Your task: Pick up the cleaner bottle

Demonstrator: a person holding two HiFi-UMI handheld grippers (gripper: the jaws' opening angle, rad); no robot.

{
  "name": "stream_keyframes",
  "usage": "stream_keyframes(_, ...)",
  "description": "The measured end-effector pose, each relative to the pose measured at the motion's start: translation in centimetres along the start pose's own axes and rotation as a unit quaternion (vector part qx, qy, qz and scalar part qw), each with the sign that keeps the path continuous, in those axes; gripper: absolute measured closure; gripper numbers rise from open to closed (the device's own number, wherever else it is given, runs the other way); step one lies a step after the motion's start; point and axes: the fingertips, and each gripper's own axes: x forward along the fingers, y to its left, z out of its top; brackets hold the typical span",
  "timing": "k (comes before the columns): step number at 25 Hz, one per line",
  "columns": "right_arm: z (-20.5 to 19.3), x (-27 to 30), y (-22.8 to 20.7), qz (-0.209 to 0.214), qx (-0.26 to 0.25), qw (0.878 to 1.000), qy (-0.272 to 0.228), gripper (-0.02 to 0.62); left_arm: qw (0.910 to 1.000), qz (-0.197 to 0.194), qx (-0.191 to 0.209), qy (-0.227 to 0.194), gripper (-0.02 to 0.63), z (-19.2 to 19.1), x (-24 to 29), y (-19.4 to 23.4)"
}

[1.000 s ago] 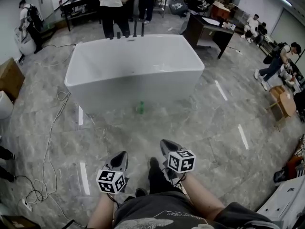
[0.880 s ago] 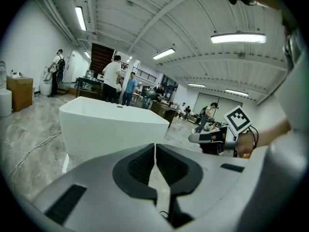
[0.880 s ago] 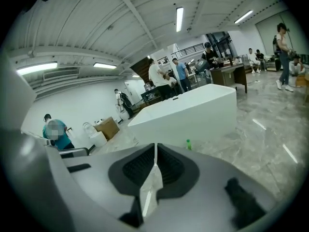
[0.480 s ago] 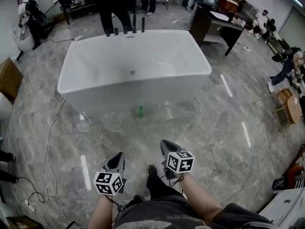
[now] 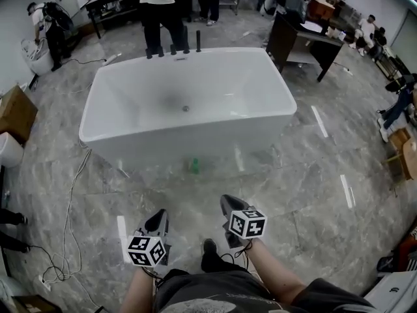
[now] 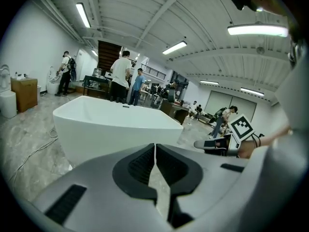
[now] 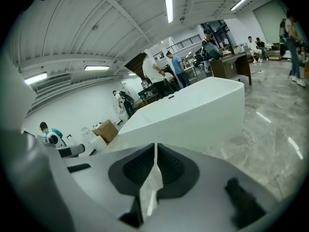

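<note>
Cleaner bottle (image 5: 193, 165) on floor (image 5: 293, 194) at bathtub (image 5: 163, 139) front, well apart from claws. Approach step. Left claw (image 5: 158, 216) and right claw (image 5: 227, 202) closed, empty. Next: close in, open one.

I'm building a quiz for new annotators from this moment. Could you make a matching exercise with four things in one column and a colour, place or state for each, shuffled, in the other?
Things:
1. cleaner bottle
2. bathtub
3. left gripper
4. cardboard box

Descriptions:
A. jaws shut, nothing between them
B. brown, at the far left of the head view
C. green, on the floor by the bathtub's near side
D. white, in the middle of the room

Pairs: 1-C, 2-D, 3-A, 4-B
</note>
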Motion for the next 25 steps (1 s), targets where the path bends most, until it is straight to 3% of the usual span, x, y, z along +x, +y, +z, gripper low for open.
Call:
stream_keyframes(6, 2.3, 1.6, -2.3, -0.001, 0.0, 1.0, -0.004, 0.565, 0.9991, 0.012, 0.041, -0.002, 0.586, 2.6, 2.7, 0.7)
stream_keyframes(13, 4.2, 3.5, -3.1, -0.005, -0.005, 1.0, 0.003, 0.565, 0.9988, 0.006, 0.049, -0.005, 0.586, 5.4, 5.8, 1.9)
stream_keyframes(22, 6.7, 8.2, -2.7, -0.05, -0.007, 0.999, -0.013, 0.565, 0.9964, -0.041, 0.073, -0.001, 0.586, 8.1, 11.8, 6.0)
stream_keyframes(25, 6.8, 10.5, -2.7, -0.083, -0.001, 0.997, -0.008, 0.565, 0.995, -0.07, 0.07, 0.015, 0.586, 8.9, 14.1, 8.2)
